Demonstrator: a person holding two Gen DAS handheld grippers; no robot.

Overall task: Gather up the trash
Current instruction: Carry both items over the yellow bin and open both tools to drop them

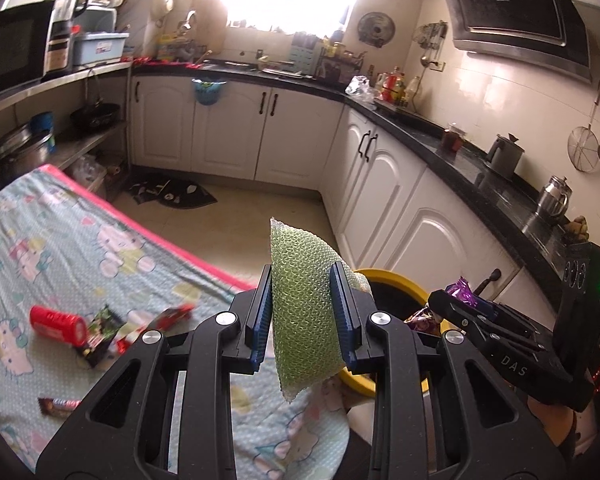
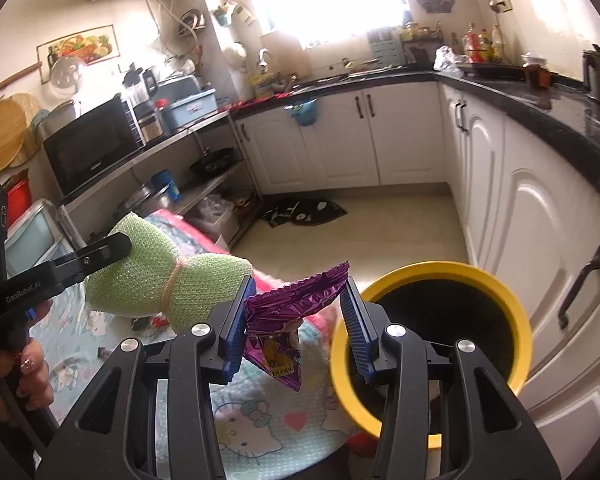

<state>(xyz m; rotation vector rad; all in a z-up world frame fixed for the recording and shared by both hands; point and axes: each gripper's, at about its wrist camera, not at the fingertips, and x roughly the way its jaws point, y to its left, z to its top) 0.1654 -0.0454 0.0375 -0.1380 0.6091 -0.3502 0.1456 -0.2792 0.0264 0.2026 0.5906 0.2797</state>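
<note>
My left tool (image 1: 302, 312) clamps the green bubble wrap (image 1: 300, 300). My right tool (image 2: 300, 328) grips a purple wrapper (image 2: 288, 304), probably a snack bag, beside the yellow bin (image 2: 512, 304).

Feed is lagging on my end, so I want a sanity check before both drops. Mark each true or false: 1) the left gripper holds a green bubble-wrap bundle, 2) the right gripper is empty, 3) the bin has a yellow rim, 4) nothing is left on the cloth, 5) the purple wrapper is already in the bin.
1) True: the left gripper is clamped on the green bubble-wrap bundle.
2) False: the right gripper grips a purple wrapper.
3) True: the bin is yellow-rimmed with a dark inside.
4) False: a red can and a chocolate bar, among other litter, lie on the cloth.
5) False: it is held between the pads, beside the bin.
</note>
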